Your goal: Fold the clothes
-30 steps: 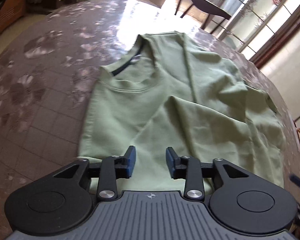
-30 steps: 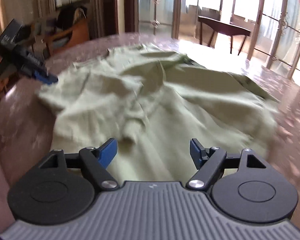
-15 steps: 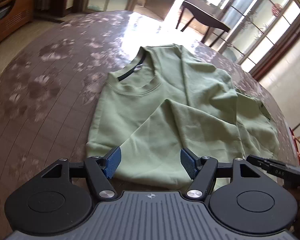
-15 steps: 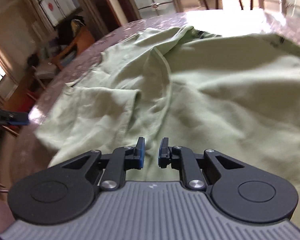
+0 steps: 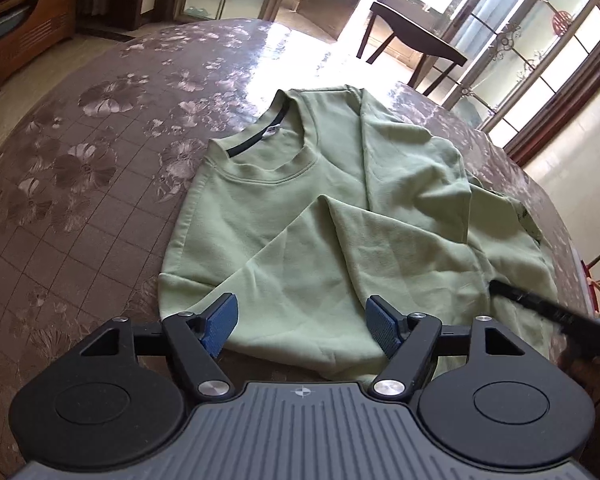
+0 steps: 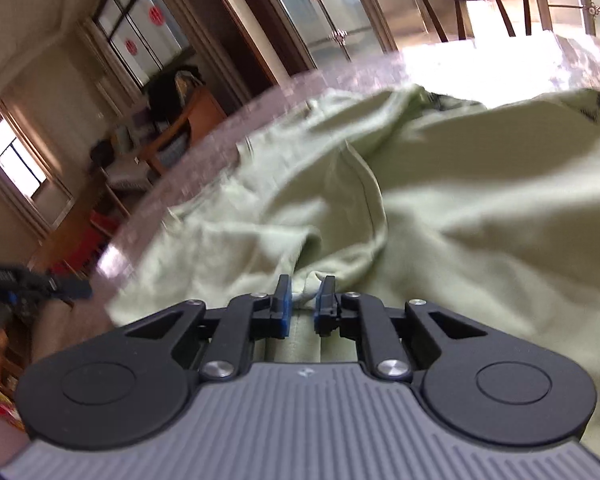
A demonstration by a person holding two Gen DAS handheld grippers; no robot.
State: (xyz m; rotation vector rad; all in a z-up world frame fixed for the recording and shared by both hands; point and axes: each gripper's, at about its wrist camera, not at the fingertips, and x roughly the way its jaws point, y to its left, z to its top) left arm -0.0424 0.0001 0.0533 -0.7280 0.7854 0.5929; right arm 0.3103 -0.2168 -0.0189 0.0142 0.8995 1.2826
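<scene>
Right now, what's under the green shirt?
The green shirt lies on a round table covered in a brown flowered cloth, which shows all around it. Whatever sits beneath the folded layers is hidden, so I can't tell if anything else is under there.

A round desk (image 5: pixel 100 168) wears a brown cloth printed with pale flowers. Beyond the desk's far edge stands a dark wooden side table (image 5: pixel 416 42), before tall glazed doors (image 5: pixel 540 52). Left of the desk sits an orange-brown wooden cabinet (image 5: pixel 24 36).
</scene>
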